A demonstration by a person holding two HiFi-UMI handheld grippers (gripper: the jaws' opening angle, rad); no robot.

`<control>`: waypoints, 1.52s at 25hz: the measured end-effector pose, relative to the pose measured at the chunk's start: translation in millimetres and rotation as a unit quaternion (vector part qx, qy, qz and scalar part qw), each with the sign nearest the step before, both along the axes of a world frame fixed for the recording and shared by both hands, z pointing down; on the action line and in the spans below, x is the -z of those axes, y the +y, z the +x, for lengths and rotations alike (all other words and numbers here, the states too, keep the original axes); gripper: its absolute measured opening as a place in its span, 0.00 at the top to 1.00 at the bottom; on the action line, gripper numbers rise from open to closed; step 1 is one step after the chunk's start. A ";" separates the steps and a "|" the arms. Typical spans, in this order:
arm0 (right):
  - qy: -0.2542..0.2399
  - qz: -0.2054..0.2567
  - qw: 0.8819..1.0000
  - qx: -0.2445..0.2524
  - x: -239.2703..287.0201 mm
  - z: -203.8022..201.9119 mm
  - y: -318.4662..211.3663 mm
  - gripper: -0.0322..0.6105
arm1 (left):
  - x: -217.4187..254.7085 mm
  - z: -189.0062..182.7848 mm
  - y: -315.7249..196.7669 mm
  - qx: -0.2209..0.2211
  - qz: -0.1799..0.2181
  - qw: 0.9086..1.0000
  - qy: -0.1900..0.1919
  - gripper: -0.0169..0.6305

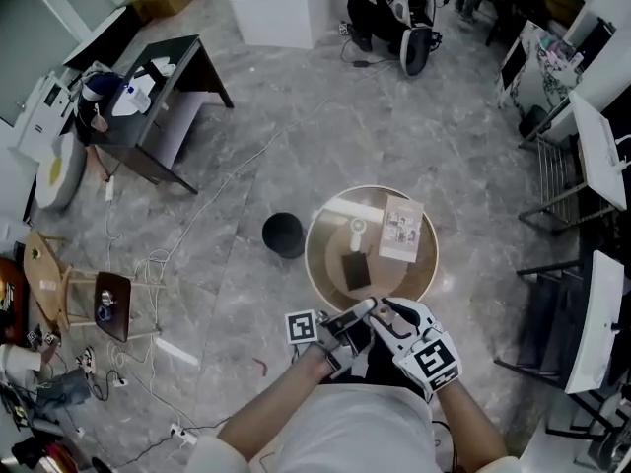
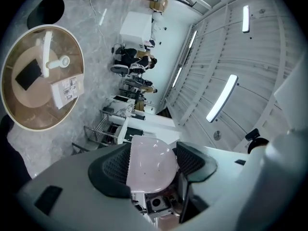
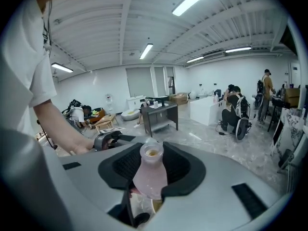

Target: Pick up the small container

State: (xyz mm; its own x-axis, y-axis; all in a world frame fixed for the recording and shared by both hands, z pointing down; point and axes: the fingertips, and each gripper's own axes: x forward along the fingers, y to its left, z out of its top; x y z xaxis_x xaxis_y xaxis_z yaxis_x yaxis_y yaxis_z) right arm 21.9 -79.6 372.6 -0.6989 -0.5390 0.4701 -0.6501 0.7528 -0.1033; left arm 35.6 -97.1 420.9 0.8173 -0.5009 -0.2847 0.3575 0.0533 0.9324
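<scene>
clearly above the round wooden table (image 1: 325, 264), close to the person's body, both hand-held grippers met on the task's thing. the right gripper (image 3: 151, 166) pinched the small pale pink translucent plastic bottle (image 3: 149, 179) round its body, with the open neck pointing away past the jaws. the left gripper (image 2: 153, 163) clamped a pink rounded part (image 2: 149, 155), probably of the same bottle. it looked light, smooth, thin-walled and squeezable, so a gentle hold on the broad body seemed safest.

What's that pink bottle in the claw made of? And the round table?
The small container looks like frosted plastic: it is pale pink and cloudy, you can half see through it, and it has a soft shine. It might be glass. The round table looks like smooth wood or wood-look board, with a tan-brown top and a lighter rim.
</scene>
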 end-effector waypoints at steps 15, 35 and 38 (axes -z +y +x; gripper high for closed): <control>-0.007 0.068 0.997 -0.029 89.8 25.5 45.6 0.72 | 84.5 29.3 44.9 -0.036 0.023 0.999 0.024 0.51; -0.023 0.096 0.995 0.023 117.9 80.6 180.5 0.72 | 111.5 83.0 176.6 0.002 0.039 0.999 0.020 0.51; -0.032 0.102 0.994 0.029 121.9 86.0 201.5 0.72 | 116.6 88.3 197.1 0.011 0.040 0.999 0.022 0.51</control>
State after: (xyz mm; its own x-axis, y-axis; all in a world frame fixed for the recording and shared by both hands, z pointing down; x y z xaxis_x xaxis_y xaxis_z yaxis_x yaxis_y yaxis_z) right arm 107.9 121.9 250.7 -0.7563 -0.5766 0.3091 -0.6019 0.7984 0.0165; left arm 123.9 100.0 304.3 0.7924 -0.4926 -0.3598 0.3984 -0.0289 0.9168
